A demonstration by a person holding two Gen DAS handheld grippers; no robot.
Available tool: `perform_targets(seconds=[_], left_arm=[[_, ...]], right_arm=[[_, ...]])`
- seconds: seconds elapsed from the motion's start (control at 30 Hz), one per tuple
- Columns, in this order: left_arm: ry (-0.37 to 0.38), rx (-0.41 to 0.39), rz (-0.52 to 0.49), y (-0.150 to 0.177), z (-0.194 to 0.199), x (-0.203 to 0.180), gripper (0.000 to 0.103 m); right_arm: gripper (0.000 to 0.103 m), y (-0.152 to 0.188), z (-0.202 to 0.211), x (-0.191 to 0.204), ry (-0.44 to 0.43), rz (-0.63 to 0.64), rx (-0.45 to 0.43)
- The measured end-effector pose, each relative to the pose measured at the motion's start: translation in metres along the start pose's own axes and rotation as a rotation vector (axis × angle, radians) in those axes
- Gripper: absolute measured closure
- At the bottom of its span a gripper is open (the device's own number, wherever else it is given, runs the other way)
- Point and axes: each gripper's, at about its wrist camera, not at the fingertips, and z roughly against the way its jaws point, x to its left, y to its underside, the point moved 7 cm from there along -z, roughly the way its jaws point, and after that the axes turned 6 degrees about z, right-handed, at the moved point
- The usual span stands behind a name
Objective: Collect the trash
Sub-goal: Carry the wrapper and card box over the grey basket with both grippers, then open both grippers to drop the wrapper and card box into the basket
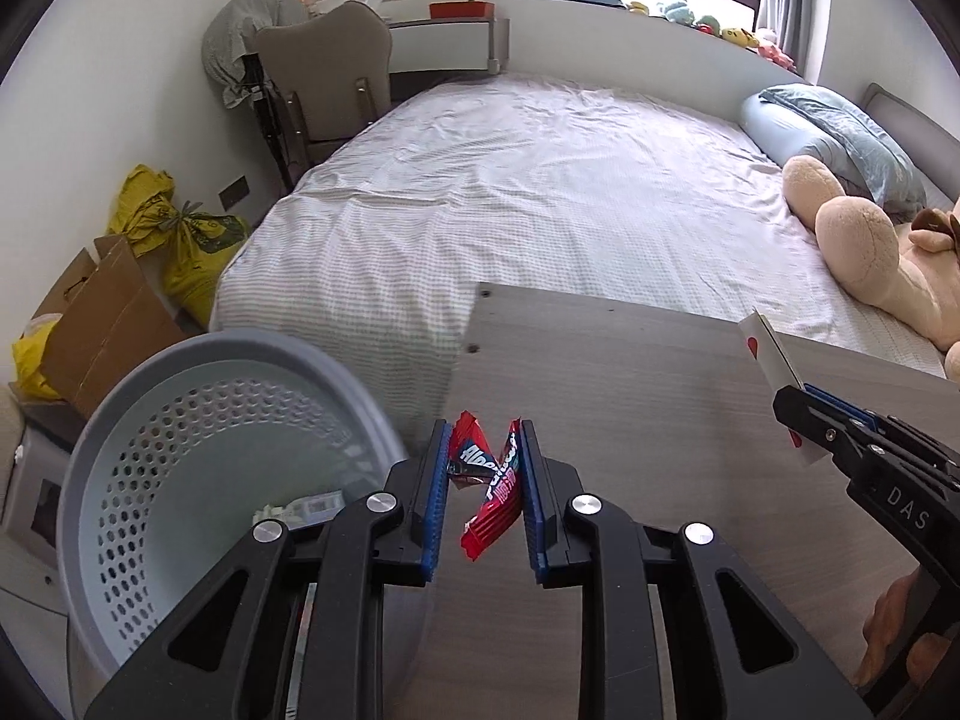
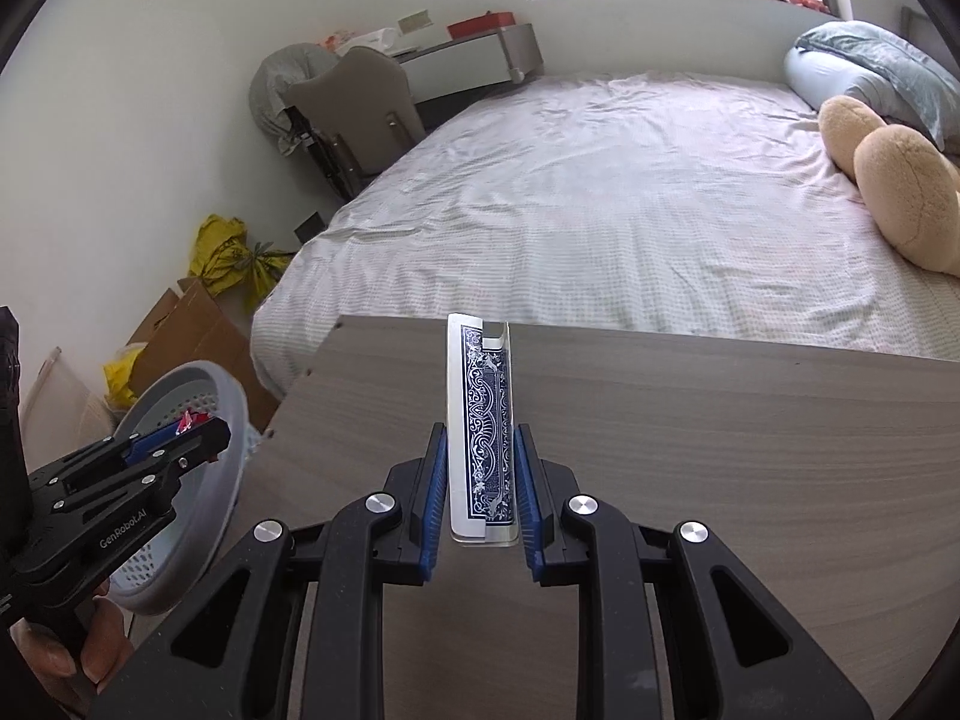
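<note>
The perforated grey bin (image 1: 198,456) stands just off the worktop's (image 1: 630,372) left edge; the left gripper (image 1: 485,468), level and pointing toward the bed (image 1: 510,180), is clenched on a crumpled red wrapper (image 1: 492,486) at that edge, beside the bin's rim; the right gripper (image 2: 480,474), farther right over the worktop, clamps a blue-backed playing card (image 2: 483,420) on edge.

A home bedroom. A made bed (image 1: 540,198) fills the view toward 12 o'clock, with a pillow (image 1: 834,132) and plush toy (image 1: 870,252) at 2 o'clock. Stuffed animals (image 1: 720,24) line the windowsill at 1 o'clock.
</note>
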Motion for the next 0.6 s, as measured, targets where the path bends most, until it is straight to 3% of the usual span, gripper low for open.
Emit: perform_targets(seconds=[0.33,0.6], left_arm=[[-0.118,-0.006,0.116,0.021,0.023,0.118,0.082],[-0.152,0.003,0.166,0.027,0.021,0.166,0.081]], right_arm=[[0.081,-0.003,-0.023,0.135,-0.165,0.148,0.056],[0.081,0.006,-0.050,0.200,-0.221,0.242,0.121]])
